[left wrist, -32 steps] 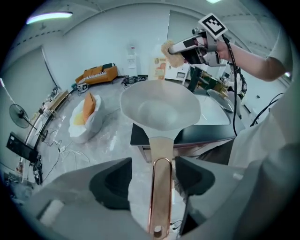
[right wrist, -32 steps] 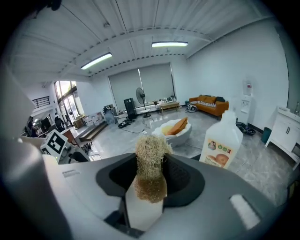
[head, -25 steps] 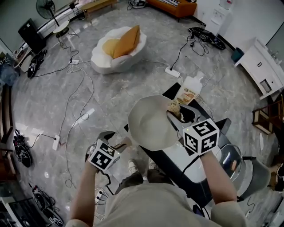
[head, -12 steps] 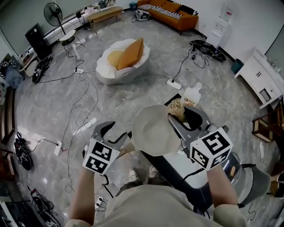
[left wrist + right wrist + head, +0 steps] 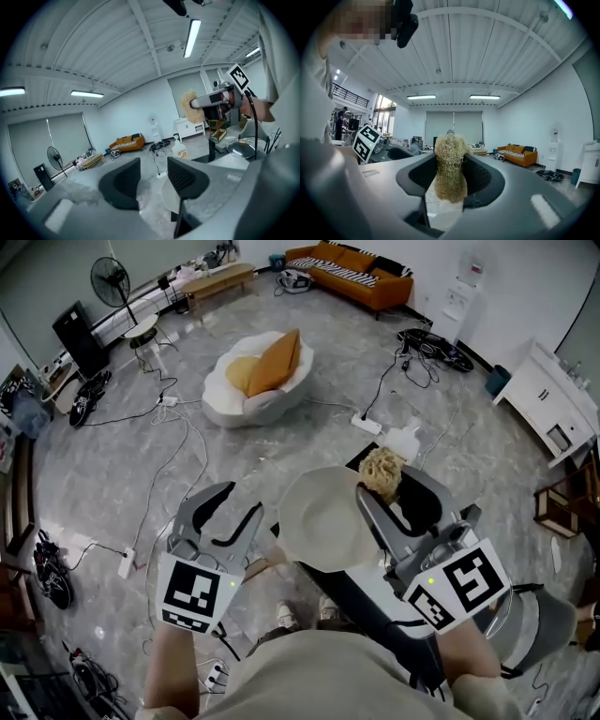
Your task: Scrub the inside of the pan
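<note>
The pan (image 5: 322, 517) is a pale round dish at the near corner of the black table (image 5: 375, 601). My right gripper (image 5: 384, 482) sits just right of the pan, shut on a straw-coloured fibre scrubber (image 5: 382, 470) that sticks out past its tips. In the right gripper view the scrubber (image 5: 450, 171) fills the gap between the jaws. My left gripper (image 5: 239, 507) hangs left of the pan over the floor. Its jaws are closing with nothing between them, as the left gripper view (image 5: 153, 164) shows. That view also catches the scrubber (image 5: 190, 107) high at the right.
A soap bottle (image 5: 403, 439) stands on the table behind the scrubber. A glass lid (image 5: 497, 592) lies at the table's right. On the floor are cables, a power strip (image 5: 367, 421) and a white seat with orange cushions (image 5: 255, 376).
Both grippers have come up and back toward me. The left gripper's jaws have narrowed. The scrubber has lifted slightly to the right, away from the pan's rim.
</note>
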Tool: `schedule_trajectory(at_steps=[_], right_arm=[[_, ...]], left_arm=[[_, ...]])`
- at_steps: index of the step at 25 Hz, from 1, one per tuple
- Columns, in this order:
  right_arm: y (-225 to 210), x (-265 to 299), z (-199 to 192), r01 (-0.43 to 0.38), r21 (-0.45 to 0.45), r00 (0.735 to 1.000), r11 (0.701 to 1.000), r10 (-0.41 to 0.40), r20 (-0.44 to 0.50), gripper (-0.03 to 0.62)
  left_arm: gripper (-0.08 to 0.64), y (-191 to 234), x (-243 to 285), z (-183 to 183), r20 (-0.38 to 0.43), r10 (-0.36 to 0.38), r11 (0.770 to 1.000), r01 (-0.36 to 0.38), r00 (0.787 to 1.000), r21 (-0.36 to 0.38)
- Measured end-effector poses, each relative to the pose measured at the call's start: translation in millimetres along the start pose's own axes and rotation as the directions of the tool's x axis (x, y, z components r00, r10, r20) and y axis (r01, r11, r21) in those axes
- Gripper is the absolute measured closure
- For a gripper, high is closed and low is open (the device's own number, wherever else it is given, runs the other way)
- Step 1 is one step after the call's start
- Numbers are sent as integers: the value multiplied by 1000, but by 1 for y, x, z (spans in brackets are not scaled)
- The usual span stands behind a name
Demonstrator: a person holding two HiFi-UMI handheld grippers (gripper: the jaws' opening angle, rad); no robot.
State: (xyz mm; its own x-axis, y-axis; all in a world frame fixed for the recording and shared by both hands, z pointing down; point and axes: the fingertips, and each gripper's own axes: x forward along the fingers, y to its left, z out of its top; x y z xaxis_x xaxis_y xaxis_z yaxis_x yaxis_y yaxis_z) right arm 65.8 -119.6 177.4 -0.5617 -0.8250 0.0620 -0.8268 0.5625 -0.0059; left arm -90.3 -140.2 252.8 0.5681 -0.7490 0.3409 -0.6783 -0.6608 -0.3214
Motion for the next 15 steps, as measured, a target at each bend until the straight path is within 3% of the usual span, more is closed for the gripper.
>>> schedule_trajectory(at_steps=[6, 12, 15], right_arm=[[10, -17, 15, 13, -4, 998, 1000, -13, 61, 417], [6, -35, 15, 67, 45, 989, 997, -72, 126, 419], [1, -44, 17, 109, 28, 983, 994, -112, 144, 419]], left_arm=[[422, 5, -20, 30, 112, 73, 995, -64, 991, -82], [453, 5, -33, 34, 161, 108, 991, -93, 981, -99], [456, 4, -40, 35, 183, 125, 989, -109, 975, -95]])
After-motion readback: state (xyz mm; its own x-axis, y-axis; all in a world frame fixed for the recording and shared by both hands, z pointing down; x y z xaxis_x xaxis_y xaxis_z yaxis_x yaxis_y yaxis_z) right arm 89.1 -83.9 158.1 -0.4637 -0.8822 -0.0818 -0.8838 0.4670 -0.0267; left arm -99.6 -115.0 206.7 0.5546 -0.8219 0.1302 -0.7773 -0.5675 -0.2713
